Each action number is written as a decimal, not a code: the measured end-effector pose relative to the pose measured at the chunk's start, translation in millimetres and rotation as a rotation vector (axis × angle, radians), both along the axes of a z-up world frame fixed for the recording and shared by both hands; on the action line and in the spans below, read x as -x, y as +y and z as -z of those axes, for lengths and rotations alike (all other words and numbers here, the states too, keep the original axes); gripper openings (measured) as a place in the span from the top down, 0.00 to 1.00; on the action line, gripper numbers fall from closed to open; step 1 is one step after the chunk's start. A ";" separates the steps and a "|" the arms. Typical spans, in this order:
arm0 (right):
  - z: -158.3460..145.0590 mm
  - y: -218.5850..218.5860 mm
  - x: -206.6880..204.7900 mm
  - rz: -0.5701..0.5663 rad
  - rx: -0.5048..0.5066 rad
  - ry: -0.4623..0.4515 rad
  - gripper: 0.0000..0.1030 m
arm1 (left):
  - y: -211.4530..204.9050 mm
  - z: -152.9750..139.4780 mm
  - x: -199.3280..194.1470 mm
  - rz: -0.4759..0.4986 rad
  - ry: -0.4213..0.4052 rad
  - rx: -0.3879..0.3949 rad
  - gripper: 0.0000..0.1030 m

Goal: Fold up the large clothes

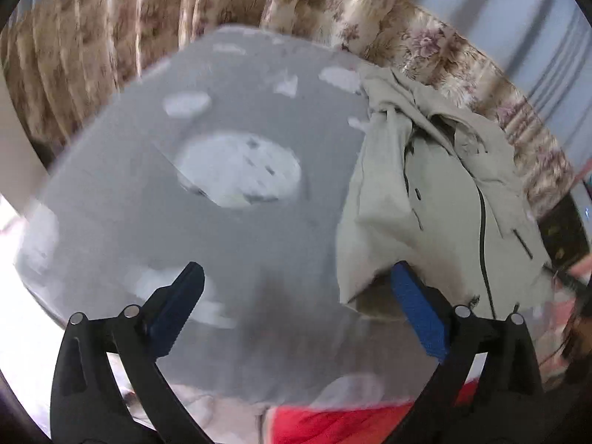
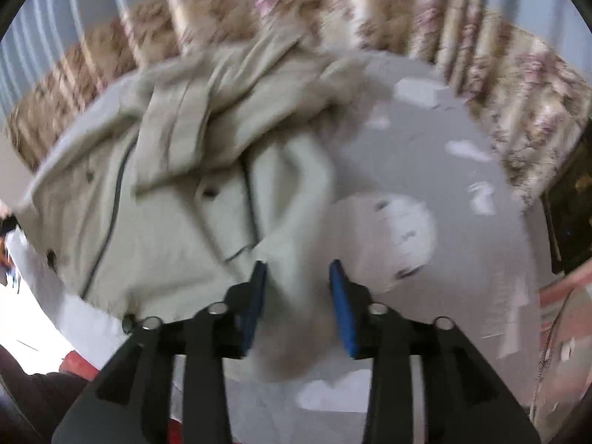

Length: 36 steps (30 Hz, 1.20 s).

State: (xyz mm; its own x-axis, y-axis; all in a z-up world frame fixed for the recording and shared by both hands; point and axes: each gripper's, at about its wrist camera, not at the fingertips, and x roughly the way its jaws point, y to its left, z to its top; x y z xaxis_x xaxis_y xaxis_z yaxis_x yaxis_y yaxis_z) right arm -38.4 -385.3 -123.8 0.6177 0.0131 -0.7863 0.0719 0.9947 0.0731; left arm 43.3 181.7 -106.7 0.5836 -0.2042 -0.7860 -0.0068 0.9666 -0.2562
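A pale beige jacket with dark zips lies bunched on a grey sheet with white patches. In the left wrist view it sits at the right. My left gripper is open and empty above the sheet, its right finger near the jacket's lower edge. In the right wrist view the jacket fills the left half. My right gripper is partly open, and a fold of the jacket's edge lies between its fingers. The view is blurred, so I cannot tell whether the pads touch the cloth.
Floral curtains hang behind the sheet-covered surface. Red fabric shows at the near edge. A dark object stands at the far right in the right wrist view.
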 end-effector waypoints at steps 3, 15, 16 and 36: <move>-38.3 -20.7 0.0 0.045 0.053 -0.096 0.55 | 19.3 -41.4 -6.8 -0.035 -0.064 -0.060 0.03; -197.0 -56.7 -118.7 -0.112 0.133 -0.333 0.20 | -108.5 -166.6 -146.8 0.299 -0.319 -0.329 0.03; -190.2 -57.3 -129.1 -0.117 0.089 -0.328 0.20 | -121.7 -158.2 -159.7 0.331 -0.300 -0.300 0.03; -32.4 48.4 -269.9 -0.388 0.050 -0.028 0.95 | -274.8 7.9 -319.4 0.674 0.105 -0.009 0.91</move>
State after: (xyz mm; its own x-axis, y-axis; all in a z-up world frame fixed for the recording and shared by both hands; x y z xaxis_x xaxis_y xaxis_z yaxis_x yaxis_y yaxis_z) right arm 231.5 -336.9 -91.4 0.5953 0.2121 -0.7750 -0.3120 0.9499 0.0203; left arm 362.7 -93.1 -114.5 0.2518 -0.4895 -0.8349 0.5734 0.7704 -0.2788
